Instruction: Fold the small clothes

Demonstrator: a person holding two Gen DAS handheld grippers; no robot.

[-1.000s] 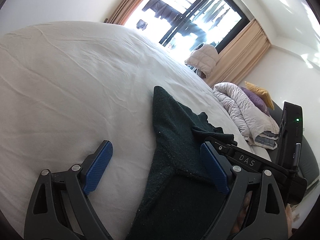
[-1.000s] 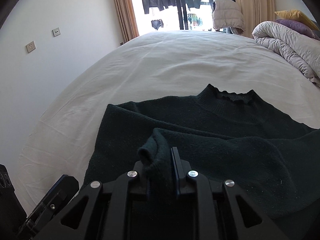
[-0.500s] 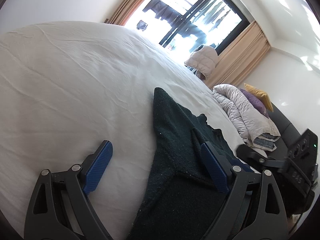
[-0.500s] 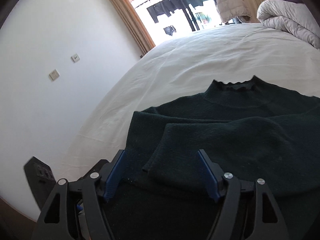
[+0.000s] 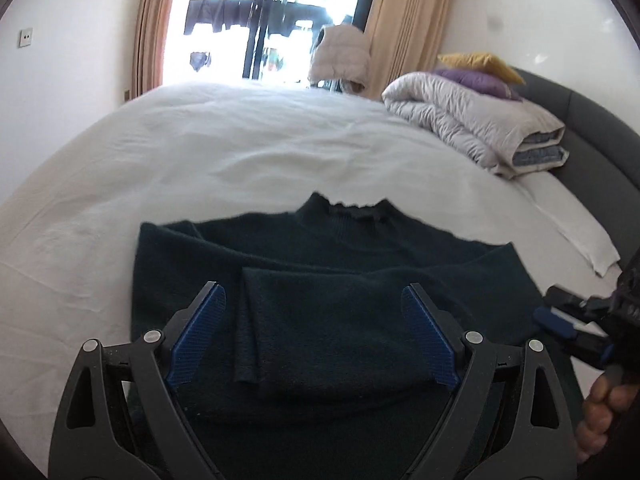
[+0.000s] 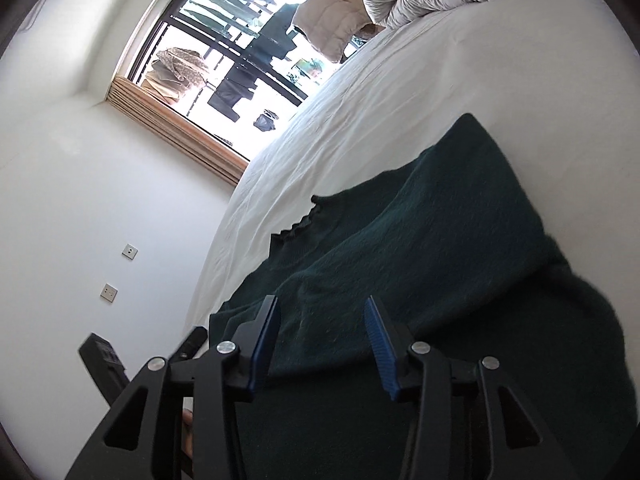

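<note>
A: Where are we with the sweater (image 5: 320, 312)?

B: It's flat on the bed (image 5: 240, 140), both sleeves folded across the chest. Left tongs (image 5: 314, 334) spread wide and empty above it; right tongs (image 6: 322, 344) released too.

A: Next?

B: Probably grip the hem and fold toward the collar.

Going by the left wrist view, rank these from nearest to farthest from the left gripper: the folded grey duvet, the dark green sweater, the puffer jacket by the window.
From the left gripper:
1. Dark green sweater, directly below and ahead, on the bed.
2. Folded grey duvet, ahead to the right, by the headboard.
3. Puffer jacket, past the bed's far edge, in front of the window.
</note>
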